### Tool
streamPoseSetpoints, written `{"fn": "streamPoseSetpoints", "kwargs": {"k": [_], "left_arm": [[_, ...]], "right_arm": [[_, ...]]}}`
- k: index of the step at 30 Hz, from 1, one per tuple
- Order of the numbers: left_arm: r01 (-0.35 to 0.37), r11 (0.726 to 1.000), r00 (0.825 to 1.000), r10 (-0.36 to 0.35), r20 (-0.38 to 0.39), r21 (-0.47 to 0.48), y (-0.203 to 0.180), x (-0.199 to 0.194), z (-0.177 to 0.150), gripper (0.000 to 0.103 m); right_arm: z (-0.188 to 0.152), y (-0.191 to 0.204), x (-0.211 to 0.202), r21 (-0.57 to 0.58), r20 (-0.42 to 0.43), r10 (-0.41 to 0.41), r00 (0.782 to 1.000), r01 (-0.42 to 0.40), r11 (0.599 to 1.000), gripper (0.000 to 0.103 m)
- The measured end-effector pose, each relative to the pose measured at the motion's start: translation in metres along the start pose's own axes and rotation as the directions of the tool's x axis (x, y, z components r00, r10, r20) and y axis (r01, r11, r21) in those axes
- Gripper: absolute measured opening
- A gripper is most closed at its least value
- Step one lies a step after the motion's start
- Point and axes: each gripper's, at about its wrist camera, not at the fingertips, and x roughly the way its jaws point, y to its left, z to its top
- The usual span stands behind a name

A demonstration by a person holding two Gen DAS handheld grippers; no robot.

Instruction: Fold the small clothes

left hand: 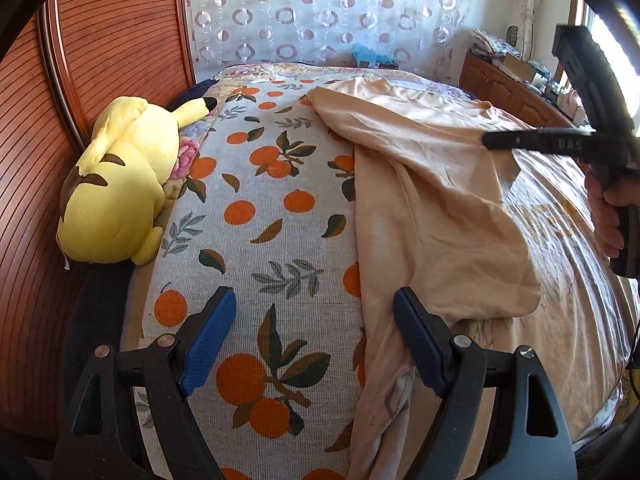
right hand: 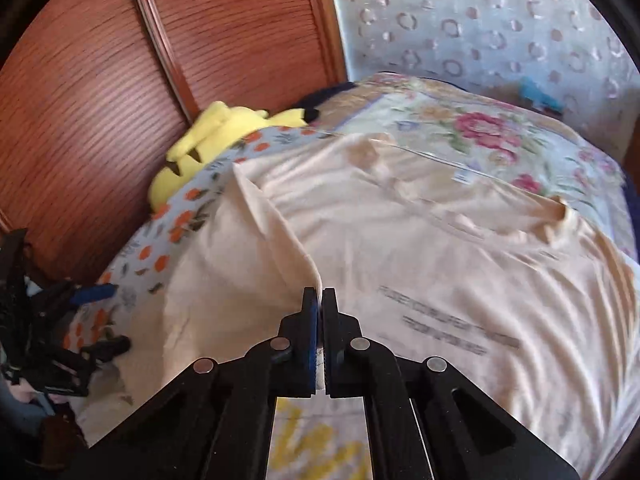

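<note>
A peach t-shirt lies spread on the bed, printed text showing faintly through the fabric in the right wrist view. My right gripper is shut on a fold of the shirt and lifts it; it also shows in the left wrist view, pinching the shirt's edge. My left gripper is open and empty, low over the bed, its right finger at the shirt's near edge. It appears at the left of the right wrist view.
The bed has an orange-print cover and a floral quilt. A yellow plush toy lies against the wooden headboard. A wooden cabinet with clutter stands far right. A patterned curtain hangs behind.
</note>
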Motion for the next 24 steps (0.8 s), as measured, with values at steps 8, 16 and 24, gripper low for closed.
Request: {"fn": "streamPoseSetpoints", "kwargs": {"k": [8,16,24], "left_arm": [[0.002,1.0,1.0,-0.002,0.001,-0.001,0.001,0.0,0.001,0.082],[0.001,1.0,1.0,-0.001,0.005,-0.004,0.001,0.0,0.001,0.082],[-0.003,1.0,1.0,0.003,0.008,-0.007,-0.001,-0.001,0.001,0.082]], "right_arm": [[0.026,0.011,0.002,-0.031,0.022,-0.01,1.0,0.011,0.999,0.02],[0.069,0.044,0.062,-0.124,-0.055,0.163,0.985,-0.168,0.978,0.04],[0.079,0.021,0.057,-0.077,-0.007,0.109,0.994,-0.109,0.991,0.001]]}}
